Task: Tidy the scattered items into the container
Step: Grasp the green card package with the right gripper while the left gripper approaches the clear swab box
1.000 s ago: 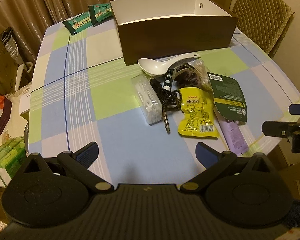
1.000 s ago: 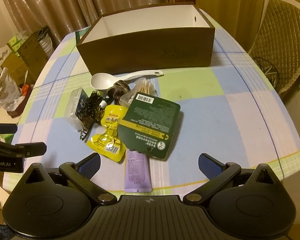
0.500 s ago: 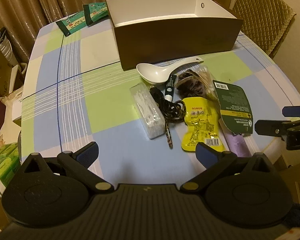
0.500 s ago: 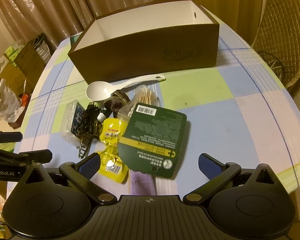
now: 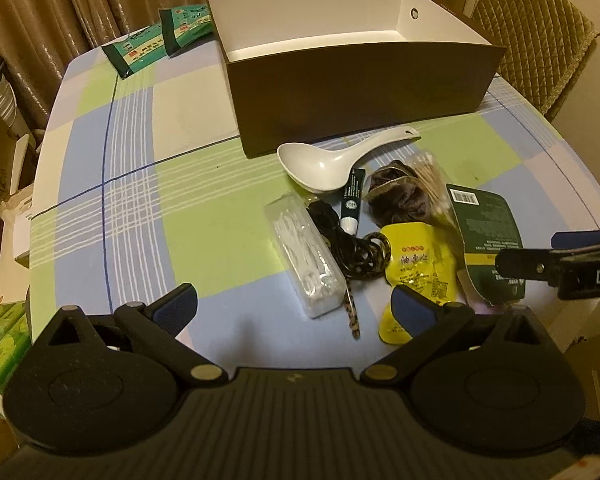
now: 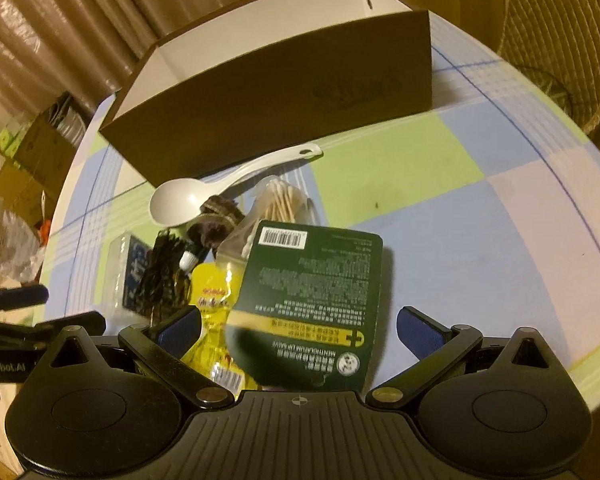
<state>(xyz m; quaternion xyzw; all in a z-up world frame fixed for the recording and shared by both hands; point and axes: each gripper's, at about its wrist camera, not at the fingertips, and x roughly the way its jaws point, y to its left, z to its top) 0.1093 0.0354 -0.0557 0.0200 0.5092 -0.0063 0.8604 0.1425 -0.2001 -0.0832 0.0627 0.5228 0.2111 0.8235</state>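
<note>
An empty brown box point(image 5: 360, 76) point(image 6: 284, 92) with a white inside stands at the back of the table. In front of it lies a pile: a white spoon point(image 5: 332, 160) point(image 6: 204, 196), a clear box of floss picks point(image 5: 304, 256), a dark cord point(image 5: 348, 244), a small green tube point(image 5: 350, 200), a brown scrunchie point(image 5: 400, 200), a bag of cotton swabs point(image 6: 280, 204), a yellow sachet point(image 5: 420, 268) point(image 6: 212, 300) and a dark green packet point(image 5: 488, 236) point(image 6: 312, 280). My left gripper point(image 5: 296, 304) is open near the floss picks. My right gripper point(image 6: 300, 324) is open, low over the green packet.
Two green tea packets point(image 5: 160, 36) lie at the table's back left. A quilted chair point(image 5: 540, 36) stands at the right. Cardboard boxes and bags point(image 6: 24, 168) sit on the floor to the left. The checked tablecloth point(image 5: 140, 184) is bare on the left side.
Both grippers have moved forward and lower toward the pile. The right gripper now straddles the green packet's near end. Nothing has been taken hold of.
</note>
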